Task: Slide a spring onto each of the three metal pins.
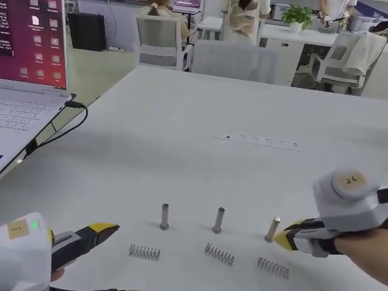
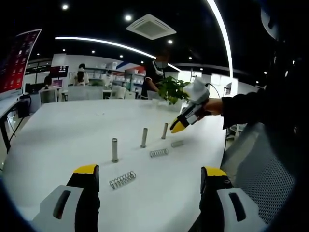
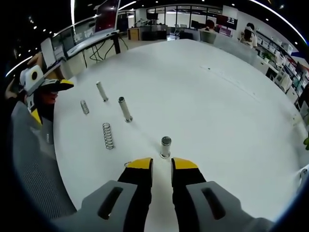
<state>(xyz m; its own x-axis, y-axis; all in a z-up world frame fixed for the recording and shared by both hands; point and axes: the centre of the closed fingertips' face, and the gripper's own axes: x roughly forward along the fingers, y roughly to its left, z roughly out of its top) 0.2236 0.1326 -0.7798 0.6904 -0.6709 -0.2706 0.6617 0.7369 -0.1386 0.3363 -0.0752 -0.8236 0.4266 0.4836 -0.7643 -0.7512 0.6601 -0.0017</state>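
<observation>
Nearest, at 7 o'clock of the head view: left gripper [image 1: 102, 230], jaws spread wide, released, gripping nothing. At 4 o'clock: right gripper [image 1: 282, 238], jaws drawn close with a slim gap, clasping nothing, tip just beside the right pin [image 1: 273, 229]; contact impossible to judge. Next, lying flat in a row on the white table [image 1: 182, 121]: left spring [image 1: 144, 252], middle spring [image 1: 219, 254], right spring [image 1: 273, 267]. Just beyond, upright and bare: left pin [image 1: 164, 216] and middle pin [image 1: 218, 220], in line with the right pin, each with a spring near its 6 o'clock. Farther off at 10 o'clock, an open laptop [image 1: 24, 91]; at 12 o'clock, office chairs [image 1: 160, 39].
</observation>
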